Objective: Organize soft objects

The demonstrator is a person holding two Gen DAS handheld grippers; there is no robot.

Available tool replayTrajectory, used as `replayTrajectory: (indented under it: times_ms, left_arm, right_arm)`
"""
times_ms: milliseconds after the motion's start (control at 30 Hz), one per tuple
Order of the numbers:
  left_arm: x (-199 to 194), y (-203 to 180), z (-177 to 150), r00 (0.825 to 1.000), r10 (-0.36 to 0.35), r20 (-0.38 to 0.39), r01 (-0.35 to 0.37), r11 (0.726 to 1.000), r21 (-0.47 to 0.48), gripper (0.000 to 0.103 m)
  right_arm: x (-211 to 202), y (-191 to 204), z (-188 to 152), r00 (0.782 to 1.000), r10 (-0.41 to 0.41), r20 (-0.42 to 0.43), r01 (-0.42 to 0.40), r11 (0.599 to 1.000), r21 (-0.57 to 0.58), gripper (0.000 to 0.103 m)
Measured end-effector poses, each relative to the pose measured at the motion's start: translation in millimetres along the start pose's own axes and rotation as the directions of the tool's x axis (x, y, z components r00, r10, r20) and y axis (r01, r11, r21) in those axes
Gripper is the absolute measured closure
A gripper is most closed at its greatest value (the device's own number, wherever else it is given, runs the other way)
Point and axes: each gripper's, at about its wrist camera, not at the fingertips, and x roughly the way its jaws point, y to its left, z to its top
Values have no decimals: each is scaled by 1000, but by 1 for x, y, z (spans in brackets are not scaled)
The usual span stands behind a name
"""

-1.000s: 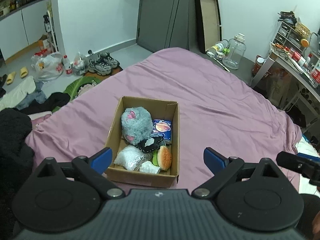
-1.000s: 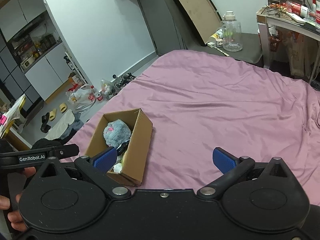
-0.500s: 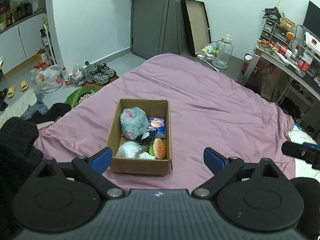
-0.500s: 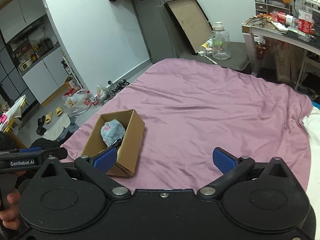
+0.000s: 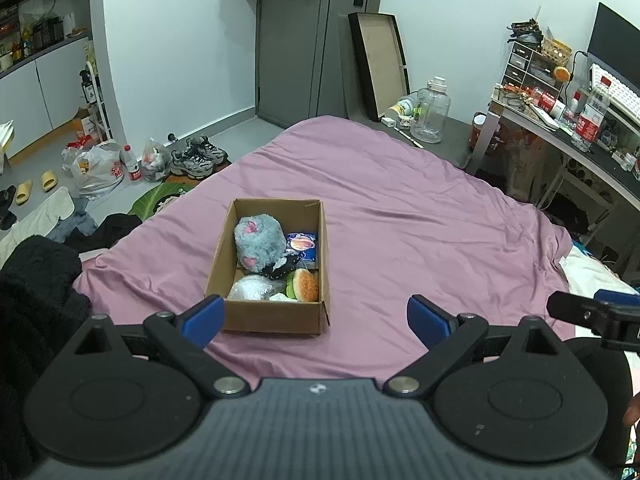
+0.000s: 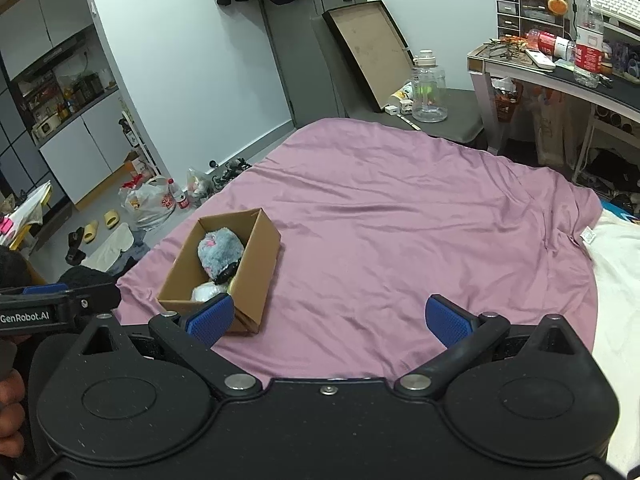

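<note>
Holding both tools above the near edge of the bed, nothing gripped. My left gripper (image 5: 314, 318) has its blue pads spread wide with only bedcover between them; my right gripper (image 6: 328, 320) is released the same way, its pads wide apart and empty. In the right wrist view the left tool shows at the far left, with a bit of hand (image 6: 10, 412) under it.

Just ahead of the left gripper's left pad (image 5: 202, 320) sits the open cardboard box (image 5: 276, 316) on the purple bedcover (image 5: 420, 216). From the right gripper it lies ahead and to the left, its near corner behind the left pad.

Contents, nearest the tool first: a burger toy (image 5: 305, 285) in the near right corner, a white crinkly bundle (image 5: 250, 288) in the near left, a small black item (image 5: 282, 268) between, then a grey plush with pink patches (image 5: 258, 244) filling the far left, and a blue packet (image 5: 302, 245) beside it against the right wall. Something green shows next to the burger; I cannot tell what.

Beyond the bed: sneakers (image 5: 198, 156) on the floor to the left, a clear jug (image 5: 432, 112) ahead, a cluttered desk (image 5: 560, 128) to the right.
</note>
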Motion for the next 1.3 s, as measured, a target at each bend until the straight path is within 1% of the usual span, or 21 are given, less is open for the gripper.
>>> replayTrajectory:
  times_ms: [100, 433, 733, 1300]
  left_arm:
    - [-4, -4, -4, 1000, 1, -1, -1, 1000, 4, 6]
    - [-16, -10, -11, 1000, 2, 17, -2, 1000, 0, 6]
    - [-21, -12, -14, 1000, 3, 22, -3, 1000, 6, 6]
    - [-32, -11, -19, 1000, 18, 25, -18, 1000, 1, 6]
  right_arm:
    - [-6, -2, -6, 1000, 9, 8, -9, 1000, -1, 0]
    - [-22, -10, -11, 999, -2, 41, 3, 1000, -3, 0]
    - [-25, -13, -15, 999, -15, 30, 15, 1000, -4, 0]
    - [-28, -13, -20, 1000, 15, 24, -14, 1000, -25, 0]
